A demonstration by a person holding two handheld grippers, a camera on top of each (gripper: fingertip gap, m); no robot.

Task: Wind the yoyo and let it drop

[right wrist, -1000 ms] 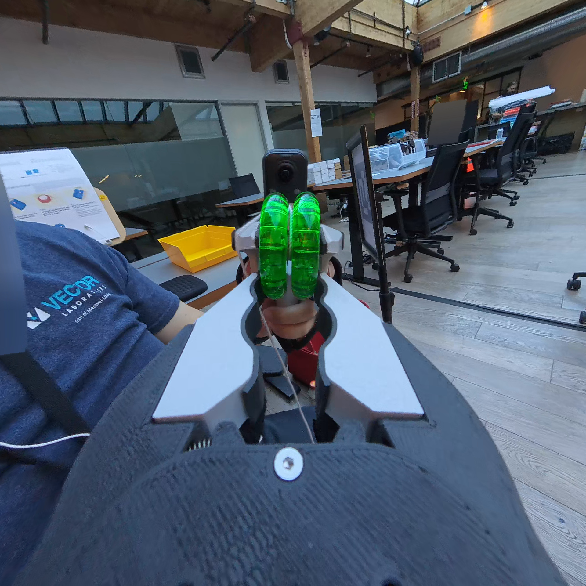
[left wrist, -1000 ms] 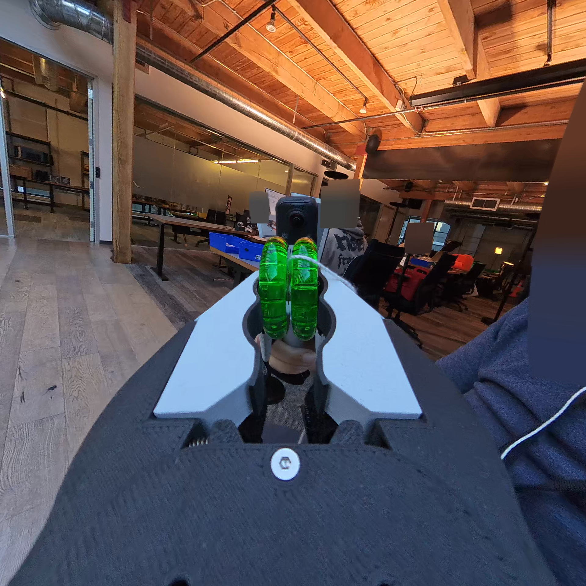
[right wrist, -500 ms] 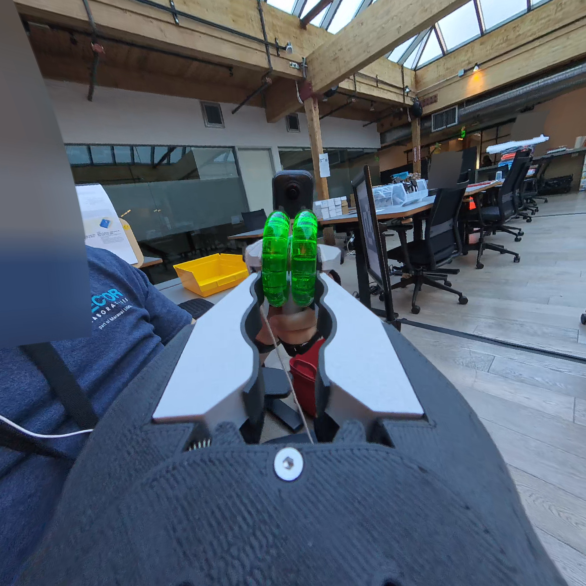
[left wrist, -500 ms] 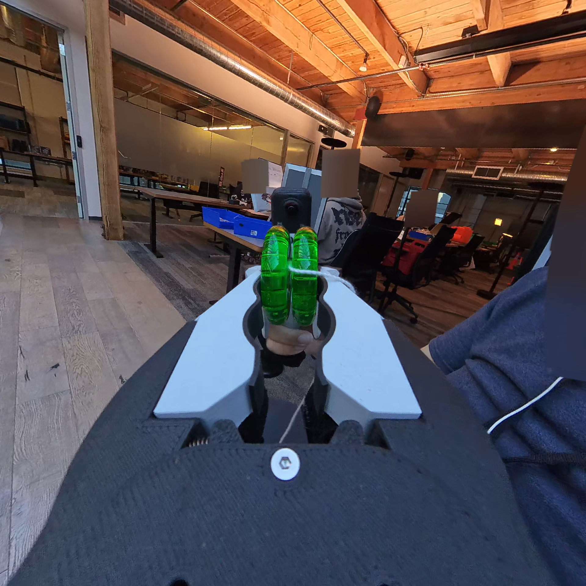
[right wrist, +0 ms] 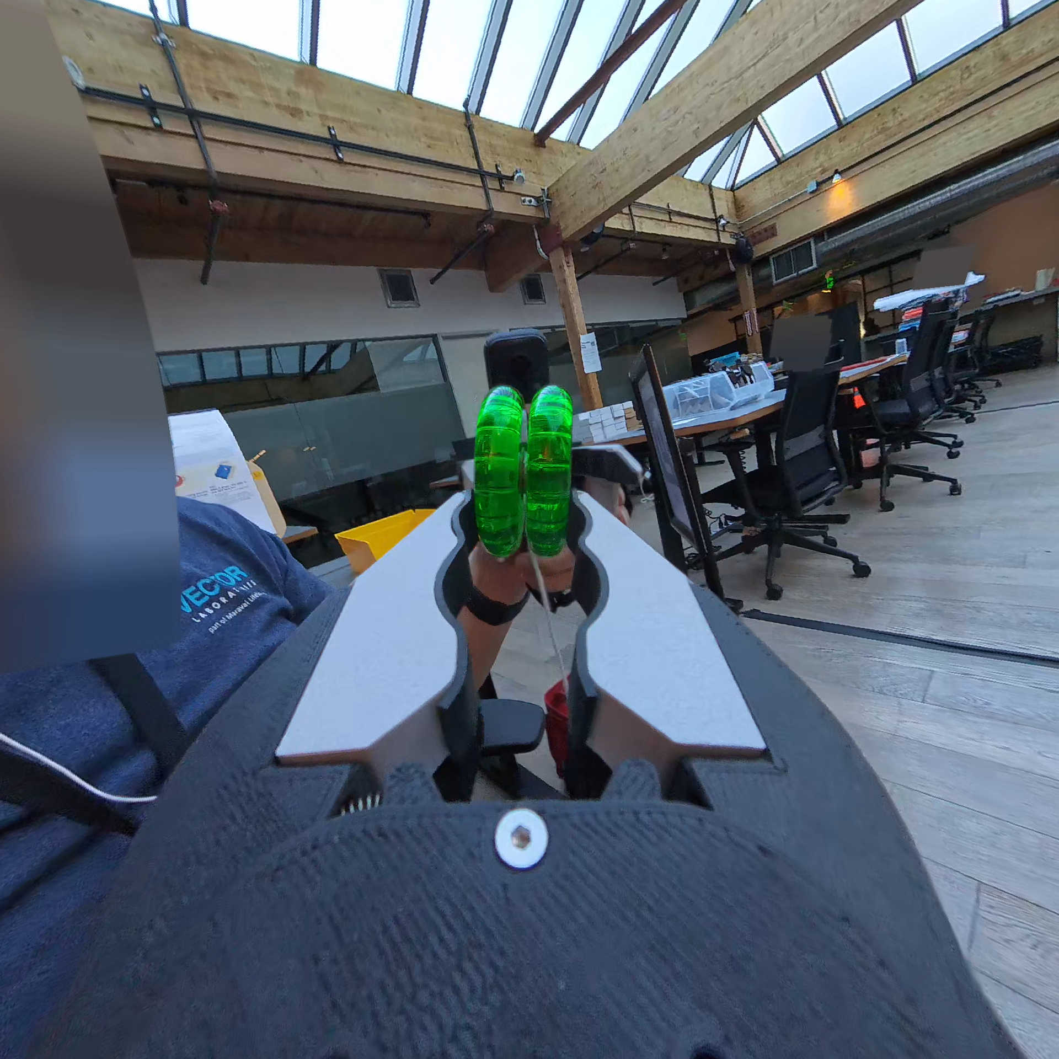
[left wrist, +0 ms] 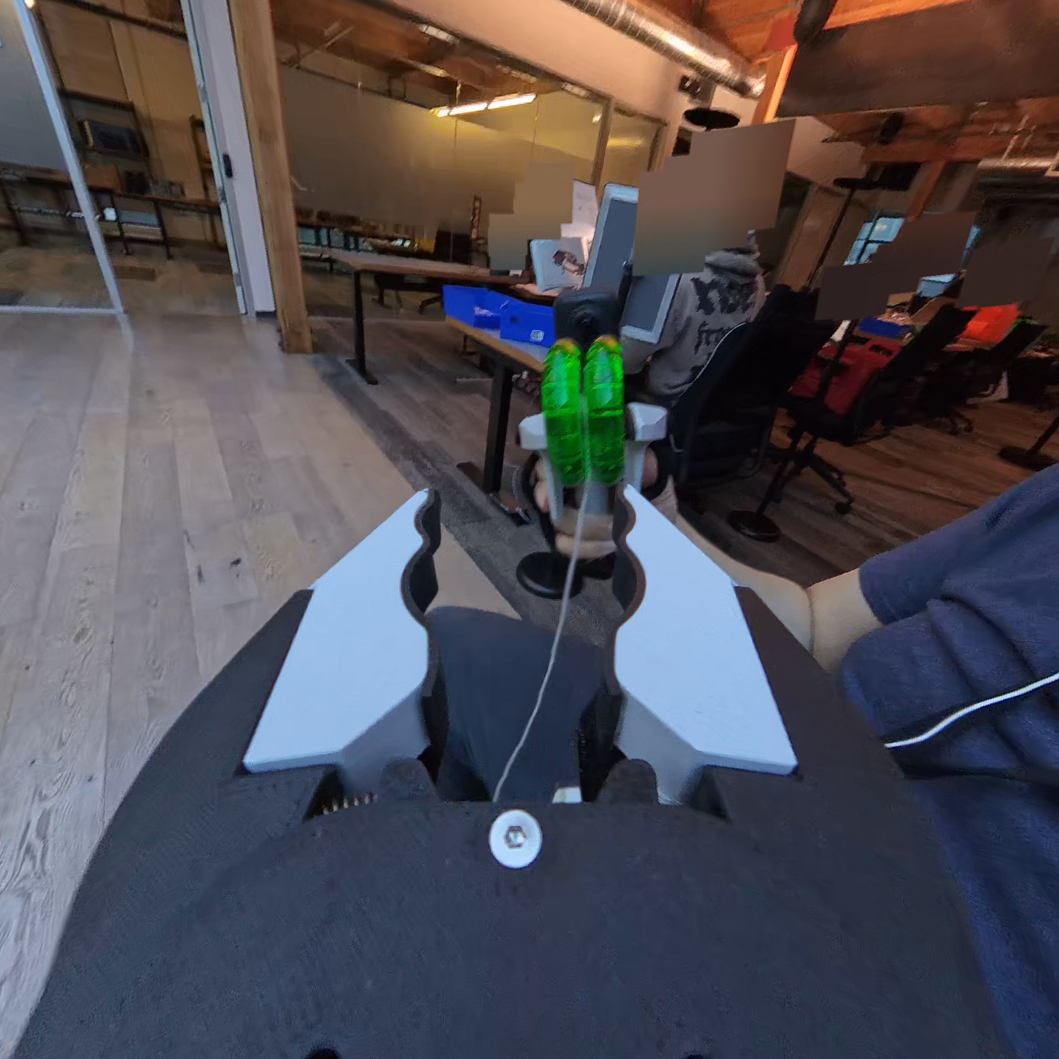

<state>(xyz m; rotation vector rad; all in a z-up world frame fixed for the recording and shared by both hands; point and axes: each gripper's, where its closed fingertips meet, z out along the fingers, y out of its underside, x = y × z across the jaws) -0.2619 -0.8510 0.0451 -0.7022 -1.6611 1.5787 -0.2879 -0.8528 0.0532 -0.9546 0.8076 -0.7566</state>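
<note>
A translucent green yoyo is upright and edge-on between the fingertips of my right gripper, which is shut on it. In the left wrist view the yoyo is ahead of my left gripper, still held by the right gripper's grey fingers. My left gripper is open wide, empty and a short way back from the yoyo. A thin white string runs from the yoyo's groove down between the left fingers toward the gripper body. The string also hangs below the yoyo in the right wrist view.
The holder's blue sleeve and torso are close by. There is a wooden floor, a desk with blue bins, a seated person in a grey hoodie, a monitor, office chairs and a yellow bin. Left and right tips are no more than a few centimetres apart.
My left gripper has let go of the yoyo, opened wide and drawn back, and the string now trails to it. My right gripper keeps the yoyo and has tilted upward.
</note>
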